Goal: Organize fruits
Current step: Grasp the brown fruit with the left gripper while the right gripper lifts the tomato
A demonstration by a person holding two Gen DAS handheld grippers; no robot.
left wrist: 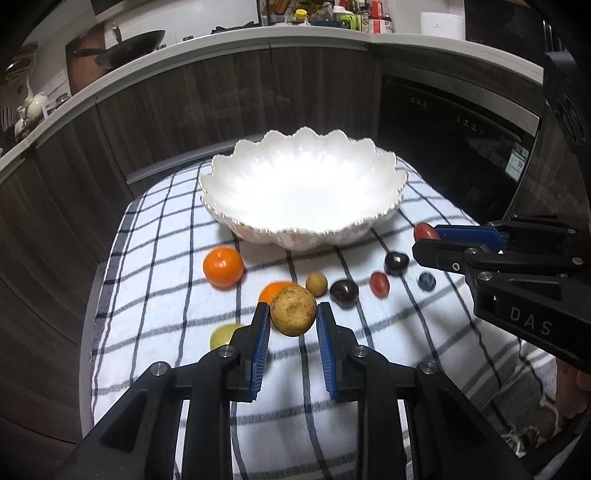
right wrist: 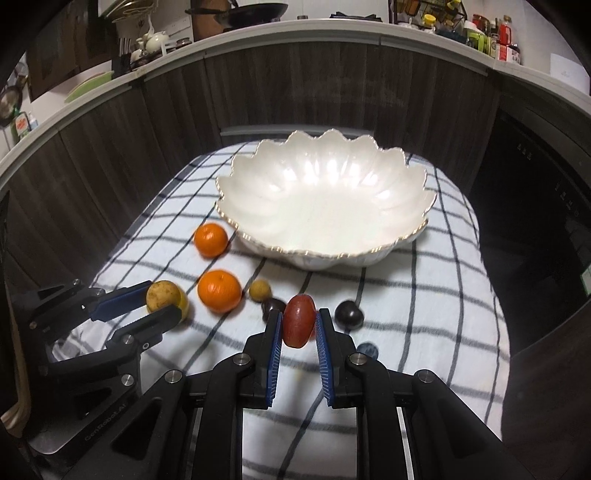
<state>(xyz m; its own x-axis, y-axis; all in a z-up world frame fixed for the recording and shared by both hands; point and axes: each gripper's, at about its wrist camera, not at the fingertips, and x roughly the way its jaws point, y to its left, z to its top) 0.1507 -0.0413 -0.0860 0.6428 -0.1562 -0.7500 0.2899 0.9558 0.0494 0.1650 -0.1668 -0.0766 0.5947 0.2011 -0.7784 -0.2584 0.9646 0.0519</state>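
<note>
Bowl [right wrist: 325,206] set at the far middle of the checked cloth [right wrist: 424,295], with loose fruit spread on the cloth in front of it. Two oranges [right wrist: 210,240] [right wrist: 219,291] placed left of centre, one just beside the bowl and one nearer the camera; small round fruit [right wrist: 259,290] right of the nearer one, dark fruits [right wrist: 349,314] further right. Kitchen counter [right wrist: 332,27] behind everything.

Both wrist views close, downward, sharing bowl [left wrist: 303,192].
</note>
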